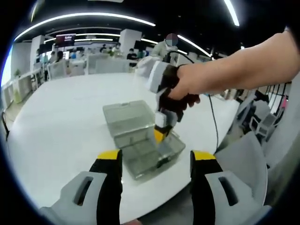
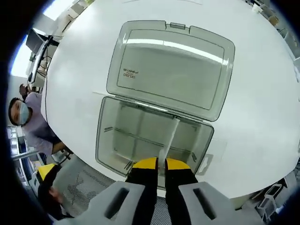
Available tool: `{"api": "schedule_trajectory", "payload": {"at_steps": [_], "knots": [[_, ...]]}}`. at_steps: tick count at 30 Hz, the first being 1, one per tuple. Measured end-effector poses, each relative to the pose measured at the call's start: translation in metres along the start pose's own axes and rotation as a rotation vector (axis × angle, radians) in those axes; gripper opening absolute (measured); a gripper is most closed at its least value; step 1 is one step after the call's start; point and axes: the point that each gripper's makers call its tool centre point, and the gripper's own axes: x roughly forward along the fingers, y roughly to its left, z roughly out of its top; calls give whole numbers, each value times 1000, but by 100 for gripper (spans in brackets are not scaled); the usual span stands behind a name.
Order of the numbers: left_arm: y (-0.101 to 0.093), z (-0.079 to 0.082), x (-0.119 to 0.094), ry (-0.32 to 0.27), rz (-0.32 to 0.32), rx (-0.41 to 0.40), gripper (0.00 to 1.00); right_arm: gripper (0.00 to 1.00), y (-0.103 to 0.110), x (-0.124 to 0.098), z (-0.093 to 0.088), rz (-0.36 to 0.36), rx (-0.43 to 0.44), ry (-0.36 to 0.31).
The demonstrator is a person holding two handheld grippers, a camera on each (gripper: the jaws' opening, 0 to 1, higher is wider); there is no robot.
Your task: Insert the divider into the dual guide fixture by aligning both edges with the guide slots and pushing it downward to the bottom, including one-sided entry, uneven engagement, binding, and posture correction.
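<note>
On a round white table (image 2: 262, 93) in a bright office sits a clear plastic box (image 2: 112, 136), its hinged lid (image 2: 171, 70) flung open on the far side. The right gripper (image 2: 161, 165) clasps a thin translucent divider (image 2: 169, 136) standing inside the box toward its right part. The left gripper (image 1: 155, 161) hangs released, near the table's edge, with bare tabletop all around the box.

A clear, grey-tinted plastic box (image 2: 154, 140) sits open on the white tabletop (image 2: 262, 117), its hinged lid (image 2: 171, 68) laid flat behind it. Thin guide ribs line its inner walls. A pale translucent divider (image 2: 169, 138) stands on edge inside the box, running front to back.
</note>
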Motion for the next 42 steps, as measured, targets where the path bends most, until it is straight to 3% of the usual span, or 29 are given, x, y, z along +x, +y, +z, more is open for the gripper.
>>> {"api": "schedule_trajectory", "payload": {"at_steps": [9, 22, 25, 35, 42], "knots": [[-4, 1, 1, -2, -4, 3, 57, 0, 1, 0, -1, 1, -13, -25], [-8, -2, -1, 5, 0, 6, 57, 0, 1, 4, 1, 9, 46, -5], [-9, -2, -1, 7, -1, 7, 57, 0, 2, 4, 0, -1, 18, -15], [-15, -2, 1, 12, -5, 11, 57, 0, 1, 11, -1, 10, 41, -49], [-13, -2, 1, 20, -2, 15, 57, 0, 4, 17, -1, 1, -4, -73]]}}
